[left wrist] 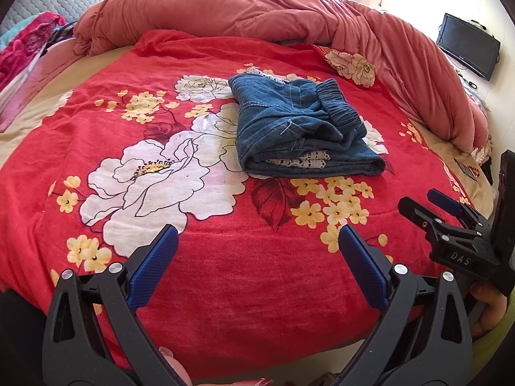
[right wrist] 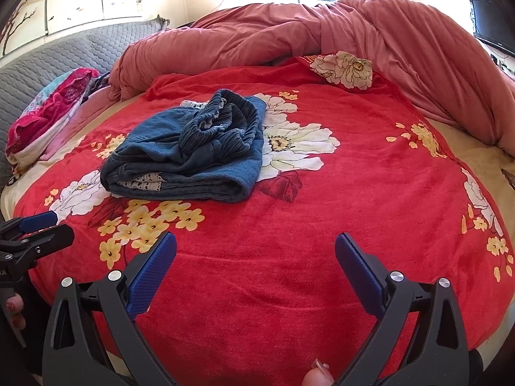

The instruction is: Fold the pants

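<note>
One folded pants (left wrist: 299, 132) bundle, two gaping claws (left wrist: 257, 260) (right wrist: 256, 265)

Matte black plastic left gripper (left wrist: 257, 241) with two blue cross-hatched textured pads (left wrist: 154, 267), round silver screws at finger pivots, triangular cut-outs in arms. Identical black-and-blue right gripper (right wrist: 256, 247), same silver screws; seen side-on from left view, white "DAS" lettering on body. Painted patterned fingernails (right wrist: 14, 305) at frame edges.
</note>
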A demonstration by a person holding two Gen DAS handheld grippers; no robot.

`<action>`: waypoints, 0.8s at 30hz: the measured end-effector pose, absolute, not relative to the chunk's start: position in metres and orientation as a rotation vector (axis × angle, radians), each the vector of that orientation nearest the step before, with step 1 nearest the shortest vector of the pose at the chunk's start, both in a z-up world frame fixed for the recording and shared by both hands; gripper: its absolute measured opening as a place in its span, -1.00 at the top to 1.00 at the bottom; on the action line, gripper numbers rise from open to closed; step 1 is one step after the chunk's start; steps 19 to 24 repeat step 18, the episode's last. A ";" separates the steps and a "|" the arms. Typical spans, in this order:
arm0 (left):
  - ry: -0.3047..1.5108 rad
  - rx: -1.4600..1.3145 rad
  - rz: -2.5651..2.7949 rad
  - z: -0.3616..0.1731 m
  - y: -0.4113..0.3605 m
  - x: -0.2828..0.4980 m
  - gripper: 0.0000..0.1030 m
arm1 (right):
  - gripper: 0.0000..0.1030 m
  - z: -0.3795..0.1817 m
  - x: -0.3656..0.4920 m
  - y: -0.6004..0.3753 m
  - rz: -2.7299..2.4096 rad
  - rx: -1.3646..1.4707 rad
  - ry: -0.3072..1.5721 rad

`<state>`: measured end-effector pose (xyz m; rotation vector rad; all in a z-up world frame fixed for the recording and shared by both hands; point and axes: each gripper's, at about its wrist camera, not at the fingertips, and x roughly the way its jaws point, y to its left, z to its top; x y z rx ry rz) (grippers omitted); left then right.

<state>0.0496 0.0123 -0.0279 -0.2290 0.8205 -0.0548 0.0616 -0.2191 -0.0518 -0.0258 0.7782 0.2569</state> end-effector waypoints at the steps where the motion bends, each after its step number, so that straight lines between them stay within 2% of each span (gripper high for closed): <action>1: 0.828 -0.226 -0.048 -0.028 0.014 0.052 -0.81 | -0.91 -0.052 0.064 -0.222 0.247 -0.026 0.783; 5: 0.838 -0.132 0.017 -0.024 0.019 0.064 -0.81 | -0.91 -0.048 0.075 -0.236 0.183 -0.033 0.796; 10: 0.777 -0.214 0.094 0.000 0.084 0.099 -0.82 | -0.91 -0.035 0.111 -0.293 0.007 -0.011 0.787; 18: 1.024 -0.197 0.427 -0.046 0.242 0.223 -0.82 | -0.91 -0.043 0.226 -0.472 -0.446 0.077 0.910; 24: 1.024 -0.197 0.427 -0.046 0.242 0.223 -0.82 | -0.91 -0.043 0.226 -0.472 -0.446 0.077 0.910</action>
